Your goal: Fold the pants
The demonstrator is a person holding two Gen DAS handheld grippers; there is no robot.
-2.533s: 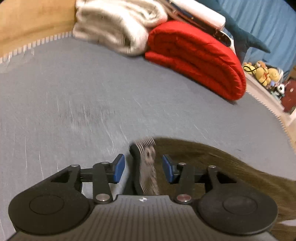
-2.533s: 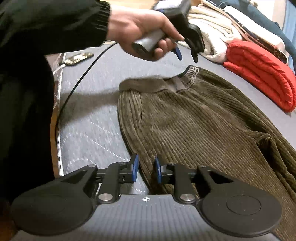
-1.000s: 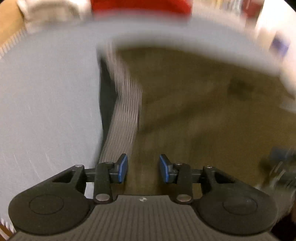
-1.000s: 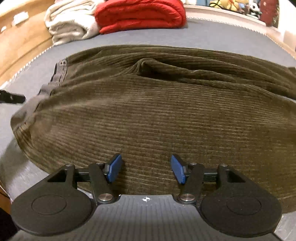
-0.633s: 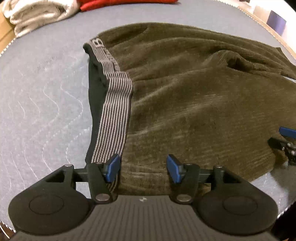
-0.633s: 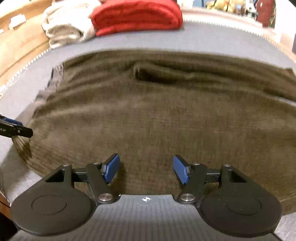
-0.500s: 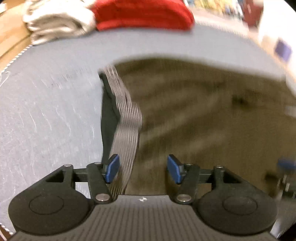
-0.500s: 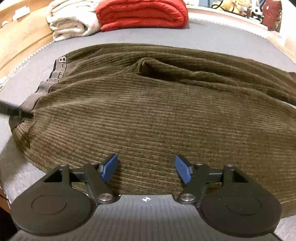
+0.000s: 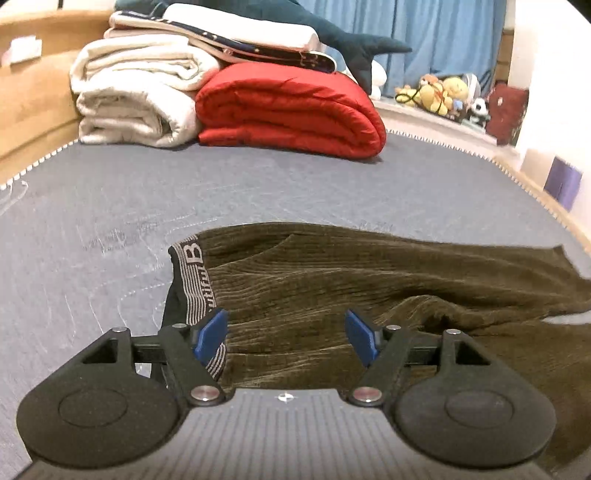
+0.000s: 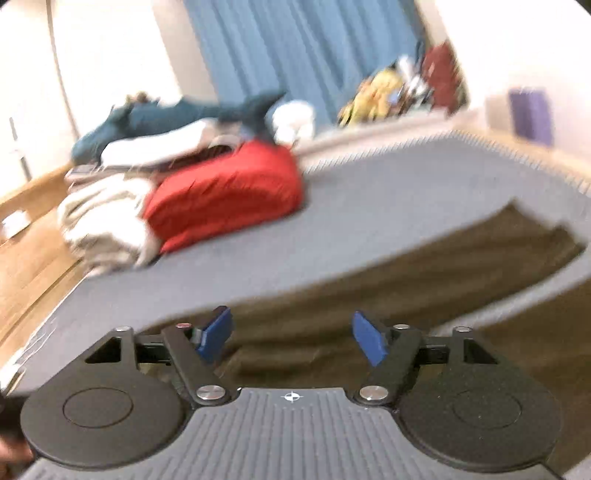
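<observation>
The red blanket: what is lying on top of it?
On the red blanket rest the edge of a dark patterned cloth and a white pillow, with a blue toy shark behind. How far they reach underneath is covered.

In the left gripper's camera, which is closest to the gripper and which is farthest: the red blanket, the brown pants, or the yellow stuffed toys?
1. Brown pants, right under the left gripper.
2. Red blanket, middle back of the bed.
3. Yellow stuffed toys, far right, beyond the bed.

Bare mattress (image 9: 332,184) mid, red quilt (image 9: 291,107) & blankets (image 9: 136,96) block far end
</observation>
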